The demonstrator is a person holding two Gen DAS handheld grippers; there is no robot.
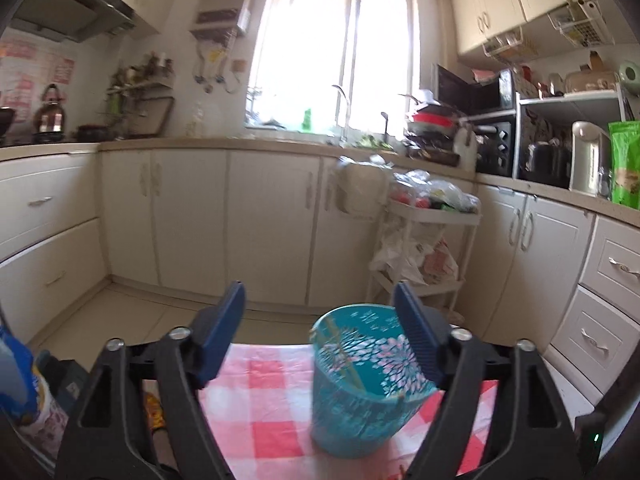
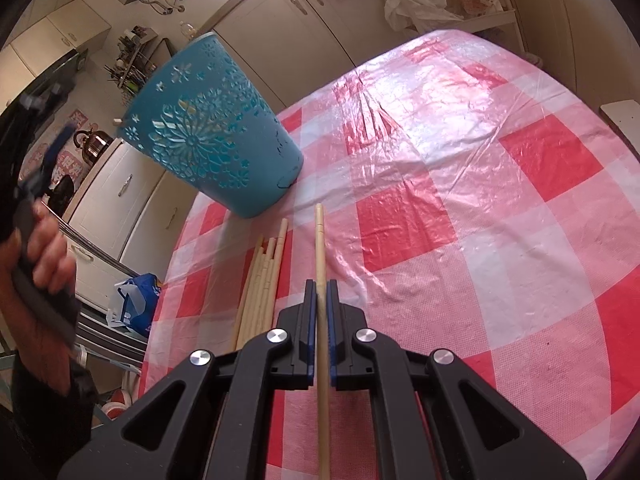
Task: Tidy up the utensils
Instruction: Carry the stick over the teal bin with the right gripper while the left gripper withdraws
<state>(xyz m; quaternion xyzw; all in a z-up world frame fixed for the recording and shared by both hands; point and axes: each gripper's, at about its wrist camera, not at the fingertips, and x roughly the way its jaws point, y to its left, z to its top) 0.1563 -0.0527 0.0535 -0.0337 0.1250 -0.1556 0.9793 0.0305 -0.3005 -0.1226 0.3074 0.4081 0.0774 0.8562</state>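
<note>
A teal perforated utensil holder [image 1: 362, 376] stands on the red-and-white checked table, with a chopstick [image 1: 344, 354] inside it. My left gripper [image 1: 320, 304] is open, its right finger [image 1: 416, 336] beside the holder's rim. In the right wrist view my right gripper [image 2: 320, 286] is shut on one wooden chopstick [image 2: 320, 240] that points toward the holder [image 2: 212, 136]. Several more chopsticks [image 2: 262, 280] lie on the cloth just left of it. The left gripper [image 2: 52, 148], held in a hand, shows blurred at the left edge.
The checked tablecloth [image 2: 460, 200] covers the table, whose far edge is near the holder. A blue bag [image 2: 138, 304] lies off the left side. Cabinets [image 1: 192, 216], a white trolley [image 1: 428, 248] and counters surround the table.
</note>
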